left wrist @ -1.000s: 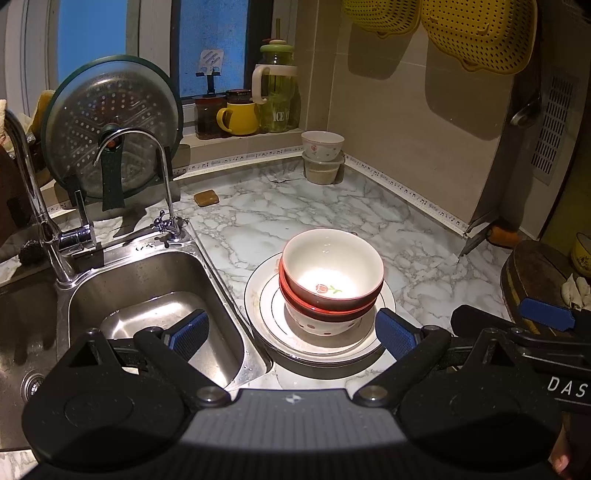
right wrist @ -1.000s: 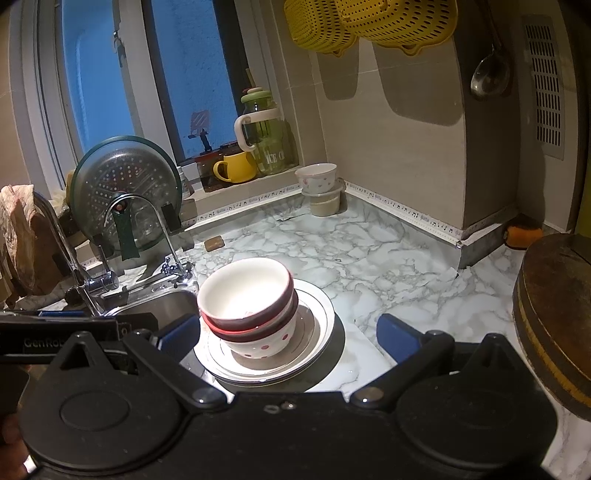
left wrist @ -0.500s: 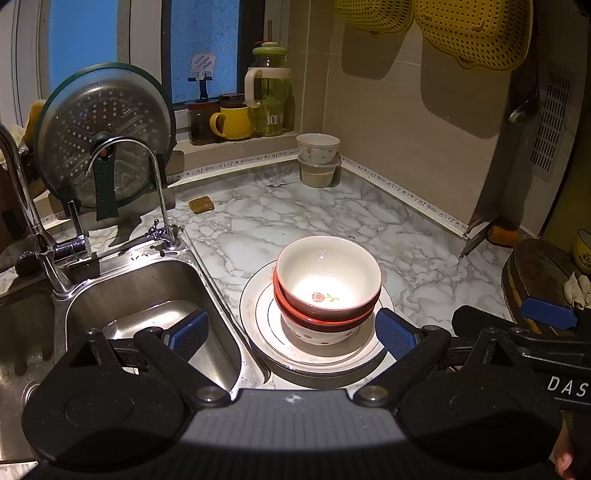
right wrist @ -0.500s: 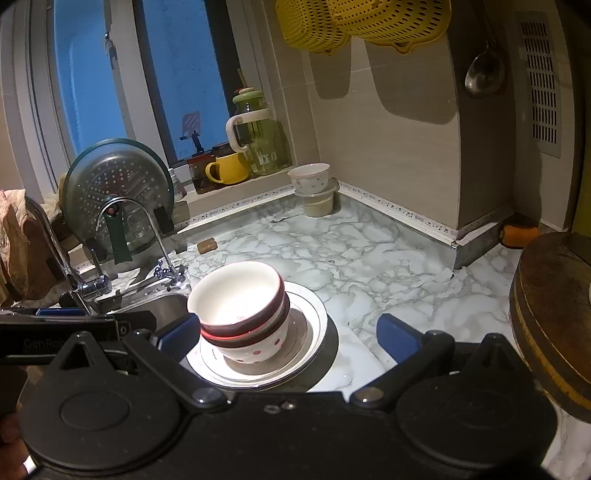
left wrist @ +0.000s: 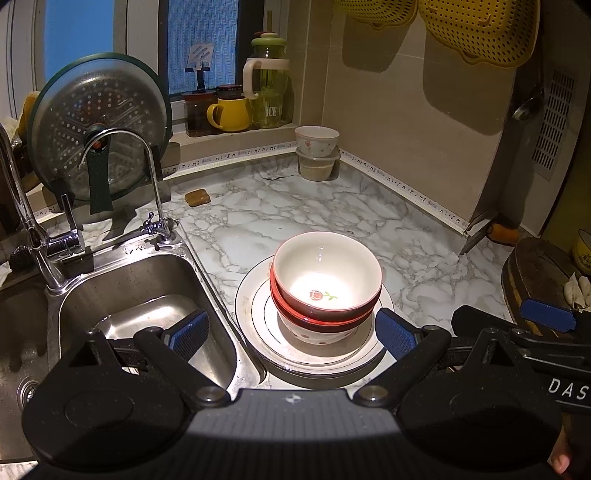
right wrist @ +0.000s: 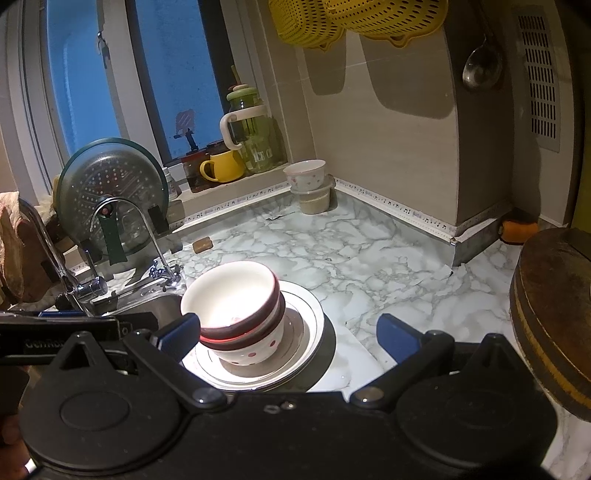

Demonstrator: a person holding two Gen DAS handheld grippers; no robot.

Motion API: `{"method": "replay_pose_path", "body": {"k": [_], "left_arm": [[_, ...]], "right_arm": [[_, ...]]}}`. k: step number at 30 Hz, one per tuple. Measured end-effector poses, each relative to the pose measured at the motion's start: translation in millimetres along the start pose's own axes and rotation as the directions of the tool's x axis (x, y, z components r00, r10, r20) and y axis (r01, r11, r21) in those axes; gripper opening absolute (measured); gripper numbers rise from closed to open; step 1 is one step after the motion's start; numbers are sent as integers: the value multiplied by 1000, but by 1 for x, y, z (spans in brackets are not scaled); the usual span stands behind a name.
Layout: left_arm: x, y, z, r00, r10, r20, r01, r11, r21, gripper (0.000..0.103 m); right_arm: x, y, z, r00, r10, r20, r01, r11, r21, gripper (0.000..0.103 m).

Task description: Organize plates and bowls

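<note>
- Stacked bowls sit on the plates, on the marble worktop beside the sink.
- Left gripper hovers, jaws wide open, empty.
- Right gripper likewise spread, empty.

Dim warm room light; window far left glows blue. Bright glare inside top bowl and on plate near it. Hard shadows under hanging yellow colanders on wall. Strong fisheye bending at edges, dark corners. Focus sharp overall.
</note>
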State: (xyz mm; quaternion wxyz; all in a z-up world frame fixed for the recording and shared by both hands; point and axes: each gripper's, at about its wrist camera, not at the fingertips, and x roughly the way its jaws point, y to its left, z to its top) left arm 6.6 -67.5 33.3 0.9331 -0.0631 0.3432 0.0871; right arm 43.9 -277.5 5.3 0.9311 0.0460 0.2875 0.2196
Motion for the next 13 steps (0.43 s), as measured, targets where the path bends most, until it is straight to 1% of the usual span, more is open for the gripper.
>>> {"method": "replay_pose_path", "body": {"k": [13], "left_arm": [[6,6,1,1000,0,-13,0,1000,-6,97]], "right_arm": [[3,2,-1,1000,-1,-5,1,1000,0,102]]}}
